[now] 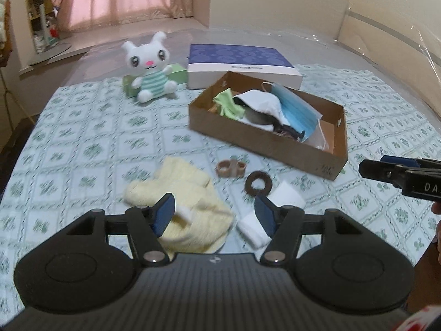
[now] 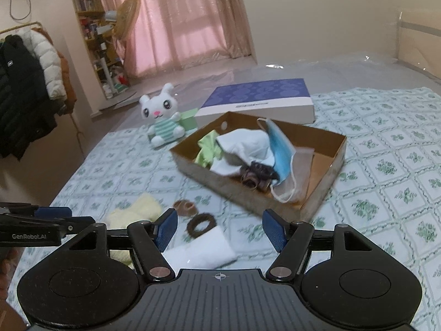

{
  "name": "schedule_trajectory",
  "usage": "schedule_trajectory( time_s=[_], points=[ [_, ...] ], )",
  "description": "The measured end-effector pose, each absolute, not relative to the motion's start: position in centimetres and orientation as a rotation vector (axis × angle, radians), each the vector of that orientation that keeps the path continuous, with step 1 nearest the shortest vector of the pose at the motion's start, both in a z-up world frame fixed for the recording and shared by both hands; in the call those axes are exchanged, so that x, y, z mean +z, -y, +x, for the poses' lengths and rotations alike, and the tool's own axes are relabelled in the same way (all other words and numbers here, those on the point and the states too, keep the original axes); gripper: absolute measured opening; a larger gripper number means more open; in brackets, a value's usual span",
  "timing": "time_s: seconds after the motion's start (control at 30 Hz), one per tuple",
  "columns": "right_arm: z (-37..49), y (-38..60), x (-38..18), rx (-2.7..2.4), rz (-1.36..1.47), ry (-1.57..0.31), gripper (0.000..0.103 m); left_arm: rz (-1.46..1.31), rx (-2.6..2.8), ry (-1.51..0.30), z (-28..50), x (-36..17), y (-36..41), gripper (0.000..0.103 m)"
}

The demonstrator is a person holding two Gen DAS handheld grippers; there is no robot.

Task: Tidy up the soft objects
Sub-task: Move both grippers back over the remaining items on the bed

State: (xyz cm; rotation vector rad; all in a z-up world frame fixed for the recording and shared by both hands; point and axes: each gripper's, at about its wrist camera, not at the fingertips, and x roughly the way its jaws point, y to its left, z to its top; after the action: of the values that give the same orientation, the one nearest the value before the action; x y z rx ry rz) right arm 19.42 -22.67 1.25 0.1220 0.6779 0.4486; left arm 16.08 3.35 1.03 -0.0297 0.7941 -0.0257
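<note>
A brown cardboard box [image 1: 264, 140] sits open on the bed, right of centre, on a green-and-white patterned sheet [image 1: 91, 149]. Inside it lie a green cloth [image 1: 230, 104] at the far left end, a white cloth [image 1: 259, 103] piled in the middle, a blue face mask [image 1: 297, 110] leaning over its right side, and a dark hair tie [image 2: 256, 178] at the near wall. The box's right end shows bare cardboard.

Just near of the box, loose on the sheet, are a tan hair tie [image 1: 231, 168], a dark brown scrunchie [image 1: 257, 184] to its right, and white pads [image 1: 288, 197] nearer still. A pale yellow knit piece [image 1: 179, 190] lies crumpled to the left of these.

The left claw [image 1: 215, 215] hangs over the yellow knit and the white pads, its blue-padded jaws spread apart and gripping nothing. The right claw [image 2: 219, 229] hangs over the scrunchie and a white pad, jaws likewise apart and empty; its tip shows at the right edge of the left view.

Beyond the box a blue-lidded white flat box [image 1: 242, 66] lies on the bed, touching or just behind the cardboard box. To its left a white plush rabbit [image 1: 151, 69] in a green striped outfit sits against a small green box [image 1: 179, 73]. Pink curtains [image 2: 176, 19] hang at the far end of the room, and jackets [image 2: 27, 82] hang far left.
</note>
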Motion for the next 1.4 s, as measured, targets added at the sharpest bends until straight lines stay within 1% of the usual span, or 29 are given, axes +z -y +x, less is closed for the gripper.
schedule_trajectory(
  time_s=[0.17,0.4,0.73,1.07,1.4],
  points=[
    [18.2,21.7,0.5,0.465,0.109,-0.7,0.068,-0.049,-0.007,-0.807,14.1,0.3,-4.1,0.062],
    [17.5,20.2,-1.7,0.493,0.074,-0.748,0.068,-0.051,0.01,-0.843,13.3,-1.6,-4.2,0.062],
    [18.0,18.5,-5.2,0.506,0.057,-0.84,0.068,-0.05,-0.006,-0.892,14.1,-4.1,-3.9,0.062],
    [18.7,16.8,-7.1,0.521,0.027,-0.852,0.068,-0.068,-0.001,-0.915,15.1,-5.9,-4.5,0.061],
    [19.4,13.1,-10.0,0.536,-0.086,-0.874,0.068,-0.066,0.03,-0.941,15.9,-7.5,-5.9,0.061]
  ],
)
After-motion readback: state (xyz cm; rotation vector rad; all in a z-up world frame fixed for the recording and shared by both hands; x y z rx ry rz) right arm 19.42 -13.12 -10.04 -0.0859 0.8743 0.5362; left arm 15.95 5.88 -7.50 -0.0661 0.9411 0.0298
